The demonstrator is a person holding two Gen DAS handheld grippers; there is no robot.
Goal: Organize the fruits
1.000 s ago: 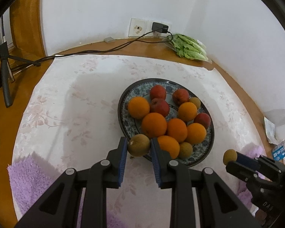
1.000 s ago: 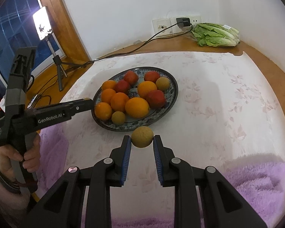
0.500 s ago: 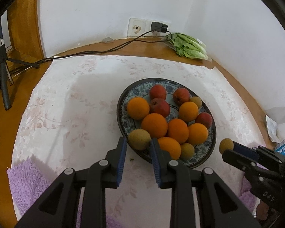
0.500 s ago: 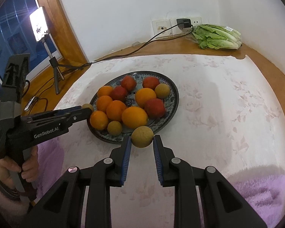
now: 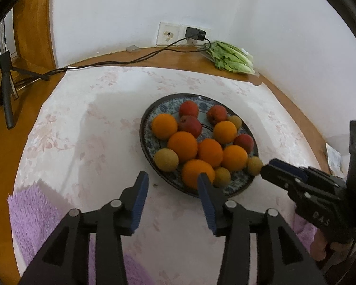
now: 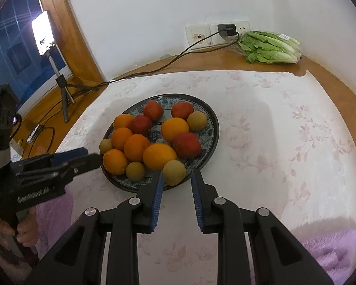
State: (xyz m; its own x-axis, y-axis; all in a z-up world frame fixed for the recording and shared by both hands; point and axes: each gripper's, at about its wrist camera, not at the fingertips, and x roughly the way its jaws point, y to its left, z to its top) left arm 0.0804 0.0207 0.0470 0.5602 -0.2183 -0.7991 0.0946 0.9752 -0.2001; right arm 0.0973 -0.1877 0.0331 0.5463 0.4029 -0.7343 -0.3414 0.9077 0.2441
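Observation:
A blue patterned plate on the white floral cloth holds several oranges, red fruits and small brown fruits. My left gripper hovers at the plate's near rim. Its jaws are opening and nothing is between them. Just beyond its fingertips a brown fruit rests on the plate's left edge. My right gripper is shut on another brown fruit, holding it over the plate's near right rim.
A bag of lettuce lies by the back wall next to a socket with a charger and its cable. A lit lamp on a tripod stands on the left. Purple towels cover the near corners.
My left gripper opened and let its brown fruit down on the plate's left edge. The right gripper carried its brown fruit forward to the plate's rim.

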